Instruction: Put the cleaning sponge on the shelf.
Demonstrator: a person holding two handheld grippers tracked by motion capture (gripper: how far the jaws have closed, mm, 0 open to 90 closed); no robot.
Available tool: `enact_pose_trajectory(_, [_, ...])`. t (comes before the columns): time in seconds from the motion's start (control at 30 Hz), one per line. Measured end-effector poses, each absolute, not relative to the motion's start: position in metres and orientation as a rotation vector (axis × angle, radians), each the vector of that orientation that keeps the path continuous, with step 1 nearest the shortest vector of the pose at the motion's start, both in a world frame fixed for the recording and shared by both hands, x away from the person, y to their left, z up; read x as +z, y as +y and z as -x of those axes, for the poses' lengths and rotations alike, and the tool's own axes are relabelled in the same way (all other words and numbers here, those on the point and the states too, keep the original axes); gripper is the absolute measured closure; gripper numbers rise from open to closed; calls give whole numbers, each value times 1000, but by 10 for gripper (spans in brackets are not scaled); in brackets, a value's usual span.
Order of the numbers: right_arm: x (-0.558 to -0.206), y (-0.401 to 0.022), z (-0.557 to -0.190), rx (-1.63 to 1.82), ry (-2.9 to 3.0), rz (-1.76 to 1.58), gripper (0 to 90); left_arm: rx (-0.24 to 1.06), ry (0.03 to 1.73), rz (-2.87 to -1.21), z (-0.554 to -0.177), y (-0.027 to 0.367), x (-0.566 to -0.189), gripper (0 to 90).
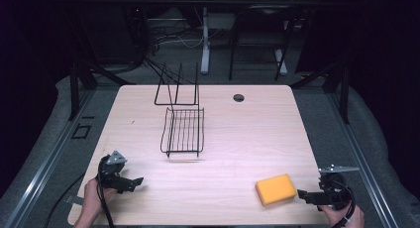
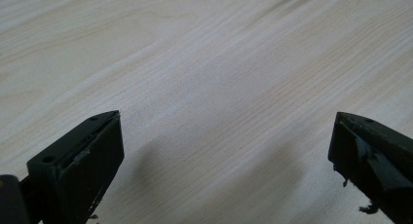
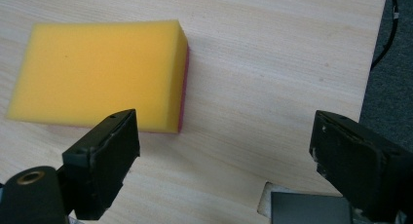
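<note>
From above, we see a pale wooden table (image 1: 223,139) with a black wire rack (image 1: 182,131) standing near its far middle, an upright wire frame (image 1: 177,86) just behind it and a small round hole (image 1: 238,97) in the tabletop to the right of that. At the near left edge a hand (image 1: 91,196) holds the left gripper (image 1: 136,182), its jaws spread wide over bare wood with nothing between them, as we see along them in the left gripper view (image 2: 226,156). At the near right corner the other hand (image 1: 346,215) holds the right gripper (image 1: 303,194), also spread wide and holding nothing. A yellow sponge (image 1: 276,189) lies flat on the table just beside that gripper's tips, apart from them. In the right gripper view (image 3: 224,160) we see the sponge (image 3: 97,73) ahead of the left jaw, a thin pink layer along its underside, and the table's edge at right.
</note>
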State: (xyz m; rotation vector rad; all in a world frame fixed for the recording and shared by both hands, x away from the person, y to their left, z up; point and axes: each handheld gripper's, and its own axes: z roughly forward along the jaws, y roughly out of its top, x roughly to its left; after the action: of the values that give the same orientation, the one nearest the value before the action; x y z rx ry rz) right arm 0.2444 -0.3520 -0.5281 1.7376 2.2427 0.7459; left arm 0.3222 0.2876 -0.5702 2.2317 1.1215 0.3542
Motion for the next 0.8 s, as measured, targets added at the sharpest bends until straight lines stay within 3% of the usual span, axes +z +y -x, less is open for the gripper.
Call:
enact_pose_trajectory(0.37, [-525,-345,-246,764,2280,-1703,96,362,1113,-2231,-322,286,-571,0])
enact_pose_trajectory(0.8, [-524,-330,-253,814,2322,-1647,20,350,1103,-2246,-323,286,-570,0])
